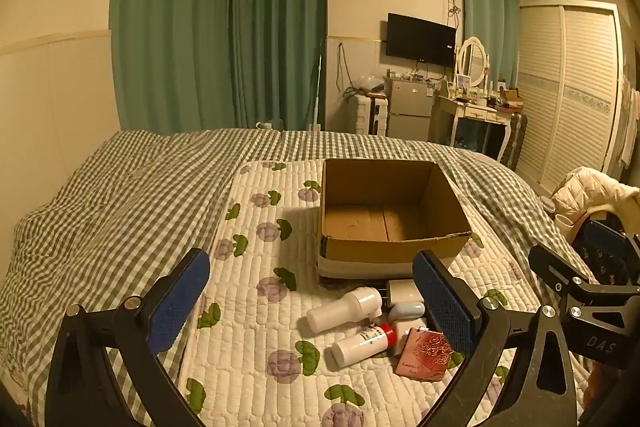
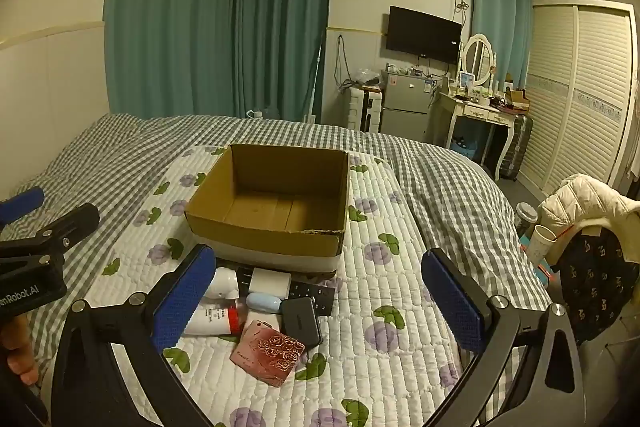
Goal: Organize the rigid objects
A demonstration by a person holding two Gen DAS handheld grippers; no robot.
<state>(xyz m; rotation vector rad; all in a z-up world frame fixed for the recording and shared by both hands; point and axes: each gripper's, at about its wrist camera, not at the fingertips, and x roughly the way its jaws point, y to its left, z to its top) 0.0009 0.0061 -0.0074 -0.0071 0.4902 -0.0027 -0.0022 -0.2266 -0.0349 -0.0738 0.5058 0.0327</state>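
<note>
I hold both grippers above the bed, and each one stands wide apart with nothing between its blue pads: my left gripper [image 1: 312,301] and my right gripper [image 2: 318,301]. The landmark is the open cardboard box [image 2: 272,199], brown, shallow and empty, standing on a white floral quilted mat [image 2: 384,267] that lies over the grey checked bedspread [image 2: 452,187]. The rigid objects lie in a small cluster on the mat just in front of the box's near wall. Nearest the box are a white plug-in charger [image 2: 271,281] and, to its left, a white bottle [image 1: 344,309] lying on its side. In front of these lies a white tube with a red cap [image 1: 362,341], also on its side, beside a small pale blue oval case [image 2: 264,302]. A black remote control [image 2: 316,297] lies flat to the right of the charger, with a dark grey rectangular box [image 2: 301,321] overlapping its near end. Furthest from the cardboard box lies a flat pink square case embossed with roses [image 2: 268,351], tilted cornerwise and touching the dark grey box.
</note>
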